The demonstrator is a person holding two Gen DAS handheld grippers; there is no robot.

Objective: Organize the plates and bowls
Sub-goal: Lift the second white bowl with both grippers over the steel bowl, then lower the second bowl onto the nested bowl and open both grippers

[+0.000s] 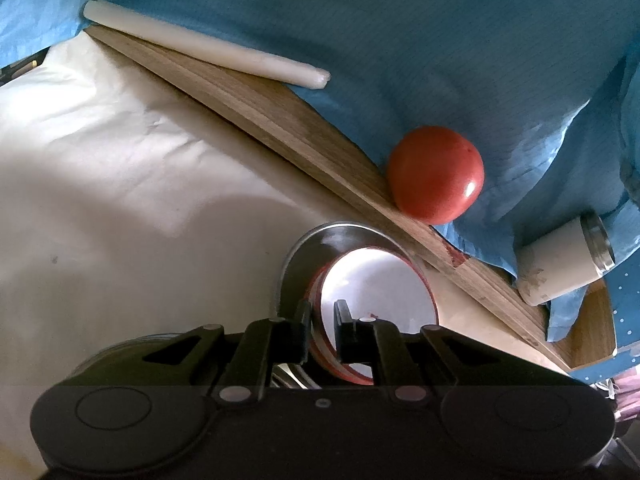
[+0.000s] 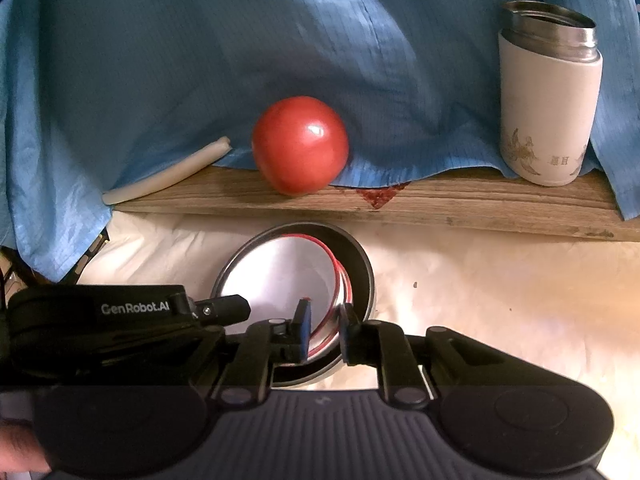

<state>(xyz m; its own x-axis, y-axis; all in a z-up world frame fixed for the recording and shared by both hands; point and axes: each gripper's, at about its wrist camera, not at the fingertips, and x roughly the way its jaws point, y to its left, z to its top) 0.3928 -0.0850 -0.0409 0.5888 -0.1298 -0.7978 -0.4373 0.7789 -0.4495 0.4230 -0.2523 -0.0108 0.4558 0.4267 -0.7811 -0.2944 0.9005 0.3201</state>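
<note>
Both grippers were on the same bowl, presumably to seat it level. We had the L gripper (image 1: 322, 330) nearly shut, jaws pinching the rim of the white red-striped bowl (image 1: 380, 284); the R gripper (image 2: 324, 328) likewise nearly shut over the opposite rim. That bowl sat nested, slightly tilted, inside a steel bowl (image 2: 360, 264) on the white-covered table (image 2: 500, 280), near its back edge, just in front of the wooden board (image 2: 440, 200). White bowl empty. On the board: tomato (image 2: 300, 144), open steel-lined jar (image 2: 550, 92), contents unseen, white stick (image 2: 168, 174).
</note>
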